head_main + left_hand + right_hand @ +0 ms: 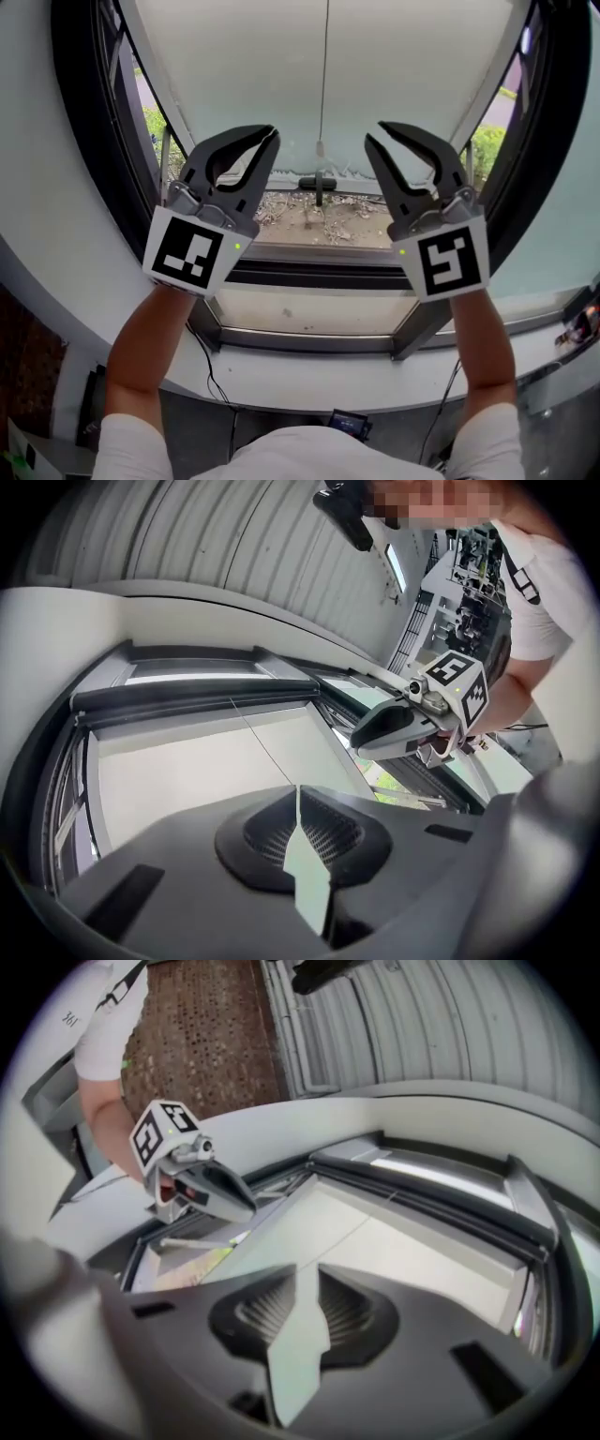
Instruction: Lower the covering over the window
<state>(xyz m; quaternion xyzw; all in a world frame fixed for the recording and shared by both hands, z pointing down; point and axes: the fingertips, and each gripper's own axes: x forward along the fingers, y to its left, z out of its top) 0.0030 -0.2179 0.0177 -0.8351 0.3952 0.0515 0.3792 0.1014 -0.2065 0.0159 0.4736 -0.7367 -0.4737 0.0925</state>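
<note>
A white roller blind (328,66) covers the upper part of the window, with its bottom edge just above the outside ledge. Its thin pull cord (325,75) hangs down the middle and ends in a small knob (320,147). My left gripper (273,133) is raised left of the knob, shut and empty. My right gripper (373,132) is raised right of it, its tips slightly apart with nothing between them. Neither touches the cord. The left gripper view shows the blind (187,771) and the right gripper (361,742). The right gripper view shows the left gripper (246,1208).
A dark window frame (309,274) runs below the glass, above a curved white sill (309,380). A dark handle (319,183) sits at the blind's lower edge. Gravel (300,214) and green bushes (487,145) lie outside. Cables (211,375) hang under the sill.
</note>
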